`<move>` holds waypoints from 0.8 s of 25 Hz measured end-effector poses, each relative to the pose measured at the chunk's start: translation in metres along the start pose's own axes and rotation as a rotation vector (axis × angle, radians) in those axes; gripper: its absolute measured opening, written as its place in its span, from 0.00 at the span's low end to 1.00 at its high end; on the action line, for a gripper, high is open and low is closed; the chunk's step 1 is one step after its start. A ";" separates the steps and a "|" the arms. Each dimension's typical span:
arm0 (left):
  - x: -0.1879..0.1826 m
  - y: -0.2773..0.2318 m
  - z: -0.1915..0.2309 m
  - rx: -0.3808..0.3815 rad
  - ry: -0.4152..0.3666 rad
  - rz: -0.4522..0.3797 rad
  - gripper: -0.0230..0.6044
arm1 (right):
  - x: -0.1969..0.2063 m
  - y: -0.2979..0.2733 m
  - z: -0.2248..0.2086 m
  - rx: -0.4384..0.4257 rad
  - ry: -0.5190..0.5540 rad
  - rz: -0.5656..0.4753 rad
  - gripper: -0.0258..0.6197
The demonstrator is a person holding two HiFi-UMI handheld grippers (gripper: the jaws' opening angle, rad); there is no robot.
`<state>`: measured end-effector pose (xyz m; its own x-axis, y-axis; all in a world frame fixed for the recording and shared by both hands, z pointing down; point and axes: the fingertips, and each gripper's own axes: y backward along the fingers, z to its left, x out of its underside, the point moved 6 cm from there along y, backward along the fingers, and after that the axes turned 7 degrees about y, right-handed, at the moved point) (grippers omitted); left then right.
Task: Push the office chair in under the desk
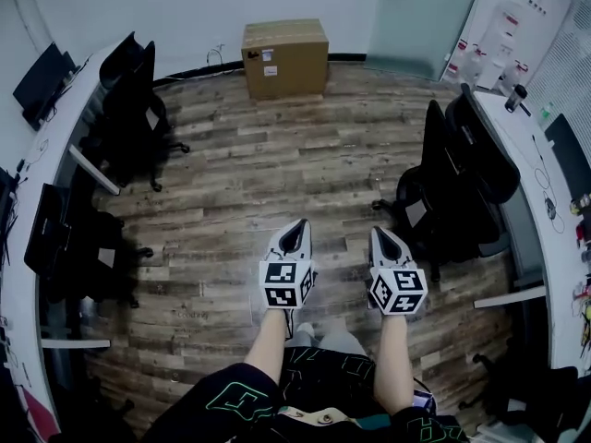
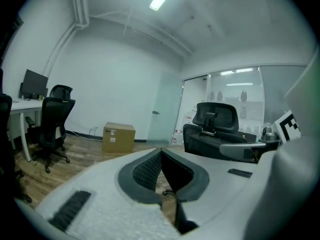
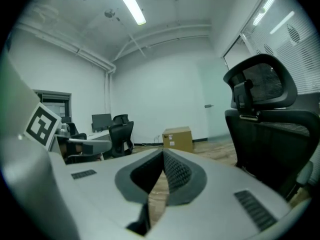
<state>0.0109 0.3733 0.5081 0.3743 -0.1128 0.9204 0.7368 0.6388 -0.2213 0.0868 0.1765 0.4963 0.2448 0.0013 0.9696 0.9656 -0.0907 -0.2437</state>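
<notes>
A black office chair (image 1: pixel 441 188) stands on the wood floor, out from the white desk (image 1: pixel 539 212) along the right wall. Its tall back and headrest (image 3: pixel 264 115) fill the right side of the right gripper view. It also shows ahead to the right in the left gripper view as the chair (image 2: pixel 214 128). My right gripper (image 1: pixel 379 234) hangs just left of the chair, apart from it, with its jaws shut and empty. My left gripper (image 1: pixel 296 226) is beside it, over bare floor, also shut on nothing. The closed tips show as the left gripper (image 2: pixel 160 152) and the right gripper (image 3: pixel 163 153).
A cardboard box (image 1: pixel 284 57) sits against the far wall. Two more black chairs (image 1: pixel 131 101) stand at the left desk (image 1: pixel 26 192) with monitors. A glass door (image 1: pixel 423 12) is at the back right. The person's legs are below the grippers.
</notes>
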 end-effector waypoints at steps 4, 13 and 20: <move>-0.008 -0.026 -0.010 0.050 -0.022 -0.007 0.05 | -0.013 -0.012 -0.023 0.034 -0.013 -0.027 0.05; -0.027 -0.105 0.013 0.042 -0.034 -0.019 0.05 | -0.022 -0.089 -0.062 0.026 -0.008 -0.036 0.05; -0.060 -0.191 0.039 0.042 -0.075 -0.001 0.05 | -0.044 -0.182 -0.096 0.015 -0.034 -0.053 0.05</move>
<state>-0.1747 0.2878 0.5081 0.3289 -0.0573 0.9426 0.7123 0.6704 -0.2077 -0.1085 0.0973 0.5004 0.1958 0.0392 0.9799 0.9784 -0.0748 -0.1925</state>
